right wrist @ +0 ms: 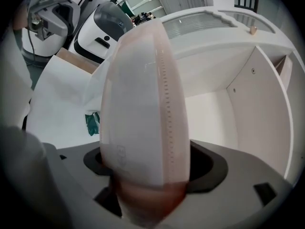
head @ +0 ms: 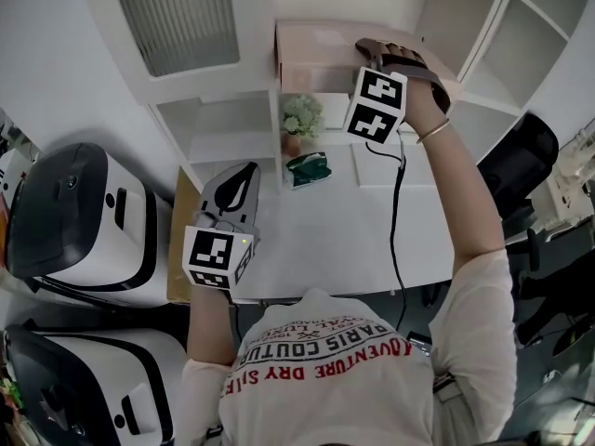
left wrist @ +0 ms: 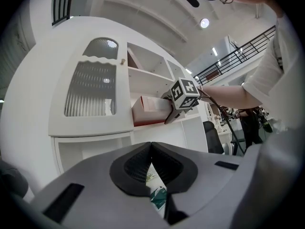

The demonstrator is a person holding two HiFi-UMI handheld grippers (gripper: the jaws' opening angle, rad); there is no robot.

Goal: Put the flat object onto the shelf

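Note:
The flat object is a pale pink and white box (head: 316,59). It lies on an upper shelf board (left wrist: 157,123) of the white cabinet, with one end sticking out over the front edge. My right gripper (head: 374,52) is raised to that end. In the right gripper view the box (right wrist: 143,104) fills the space between the jaws, which stand wide on either side without clamping it. The open shelf compartment (right wrist: 228,113) lies behind it. My left gripper (head: 244,173) hangs lower over the desk, shut and empty, and sees the box (left wrist: 150,109) from below.
A small flower pot (head: 299,119) and a green packet (head: 307,168) stand on the white desk (head: 325,235) under the shelf. A black cable (head: 398,203) trails from the right gripper. White machines (head: 84,221) sit at the left and a black chair (head: 525,156) at the right.

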